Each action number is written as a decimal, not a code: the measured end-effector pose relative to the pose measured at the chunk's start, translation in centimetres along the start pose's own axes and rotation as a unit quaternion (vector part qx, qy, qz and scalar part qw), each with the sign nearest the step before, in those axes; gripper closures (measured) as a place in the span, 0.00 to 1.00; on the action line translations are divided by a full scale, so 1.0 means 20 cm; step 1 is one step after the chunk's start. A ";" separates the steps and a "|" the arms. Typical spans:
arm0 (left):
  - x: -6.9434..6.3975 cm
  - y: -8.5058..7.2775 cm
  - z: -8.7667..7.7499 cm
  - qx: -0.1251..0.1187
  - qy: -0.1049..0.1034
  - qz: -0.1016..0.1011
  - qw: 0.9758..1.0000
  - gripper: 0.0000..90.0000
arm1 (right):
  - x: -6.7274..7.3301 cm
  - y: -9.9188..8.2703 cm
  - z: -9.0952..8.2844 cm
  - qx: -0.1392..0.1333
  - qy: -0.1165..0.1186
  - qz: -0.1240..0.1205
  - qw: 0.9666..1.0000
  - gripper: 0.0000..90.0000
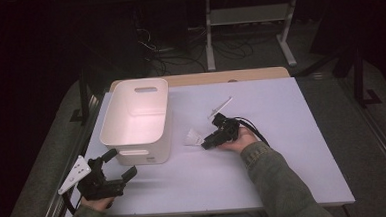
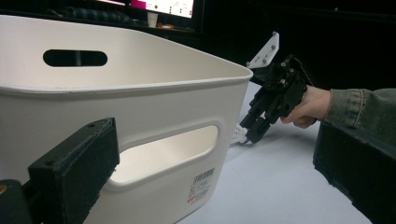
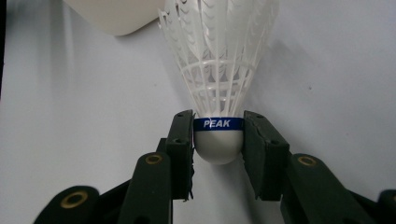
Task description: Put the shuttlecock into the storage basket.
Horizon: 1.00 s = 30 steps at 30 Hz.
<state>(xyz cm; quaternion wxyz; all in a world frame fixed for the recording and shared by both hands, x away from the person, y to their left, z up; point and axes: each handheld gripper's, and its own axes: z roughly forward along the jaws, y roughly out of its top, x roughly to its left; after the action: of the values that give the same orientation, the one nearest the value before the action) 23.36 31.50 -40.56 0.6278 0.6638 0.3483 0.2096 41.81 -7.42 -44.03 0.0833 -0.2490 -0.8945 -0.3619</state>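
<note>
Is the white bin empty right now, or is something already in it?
Empty, as far as shown: the white bin has a bare floor in the high view. The shuttlecock lies outside on the table, between the right gripper's jaws.

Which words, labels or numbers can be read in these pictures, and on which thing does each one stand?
"PEAK": white letters on the blue band around the shuttlecock, at its rounded white head.
Barcode sticker on the white bin, low on its near wall: print too small to read.
Bright screen behind the bin: too blurred to read.
</note>
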 end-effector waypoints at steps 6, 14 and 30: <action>0.00 0.00 0.00 -0.001 0.000 -0.002 1.000 0.00 | 0.02 0.01 -0.04 -0.009 -0.004 0.003 1.000 0.71; 0.00 0.00 0.00 -0.001 0.000 -0.003 1.000 0.00 | 0.07 0.05 -0.13 -0.025 -0.007 0.000 1.000 0.71; 0.00 0.00 0.00 -0.001 0.002 -0.002 1.000 0.00 | 0.14 0.15 -0.26 -0.037 -0.023 -0.009 0.999 0.71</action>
<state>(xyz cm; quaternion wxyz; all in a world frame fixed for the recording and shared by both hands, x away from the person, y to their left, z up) 23.39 31.57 -40.58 0.6279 0.6623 0.3508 0.2101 40.83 -8.16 -37.51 0.0501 -0.2523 -0.8842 -0.3899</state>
